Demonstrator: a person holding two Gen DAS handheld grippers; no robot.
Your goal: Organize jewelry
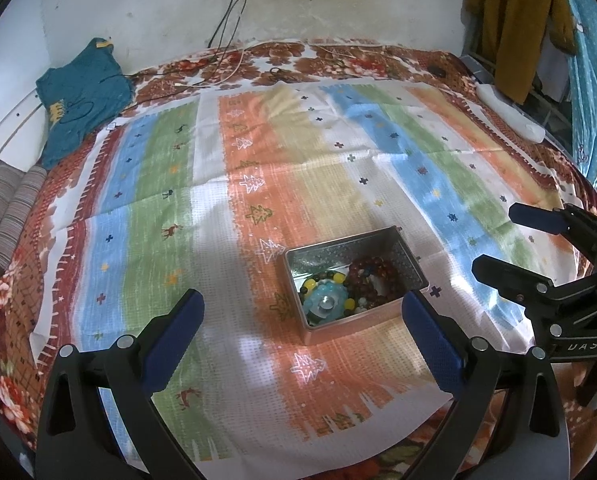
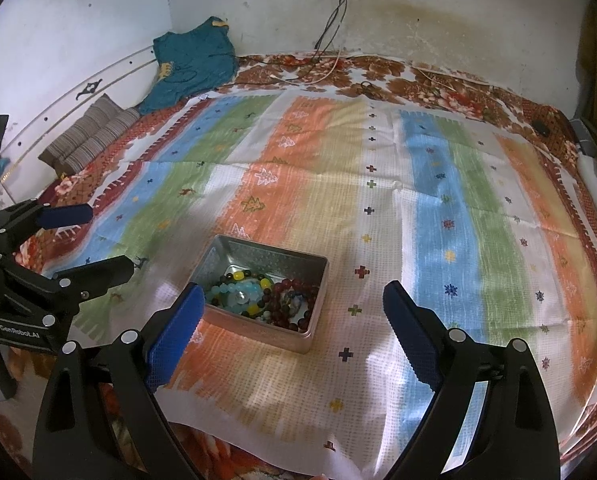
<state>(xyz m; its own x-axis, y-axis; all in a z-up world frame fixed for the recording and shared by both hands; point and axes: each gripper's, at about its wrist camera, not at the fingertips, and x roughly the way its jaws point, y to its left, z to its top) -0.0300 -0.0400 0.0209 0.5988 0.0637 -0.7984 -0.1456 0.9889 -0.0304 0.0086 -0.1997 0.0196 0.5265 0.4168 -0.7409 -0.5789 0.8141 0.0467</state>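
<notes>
An open metal tin (image 1: 412,266) (image 2: 218,252) sits on the striped cloth and holds bead bracelets: a pale blue and yellow one (image 1: 325,299) (image 2: 240,290) and a dark red one (image 1: 372,276) (image 2: 294,300). My left gripper (image 1: 302,308) is open and empty, just in front of the tin. My right gripper (image 2: 294,304) is open and empty, its left pad near the tin's front left corner. Each gripper shows in the other's view, the right one (image 1: 494,240) at the right, the left one (image 2: 106,240) at the left, both open.
The striped cloth (image 1: 258,184) (image 2: 438,200) covers a floral bedspread. A teal shirt (image 1: 78,100) (image 2: 190,60) and folded striped fabric (image 1: 6,208) (image 2: 90,132) lie at the far left. Cables (image 1: 234,68) run from a wall socket. A white object (image 1: 510,112) lies at the right edge.
</notes>
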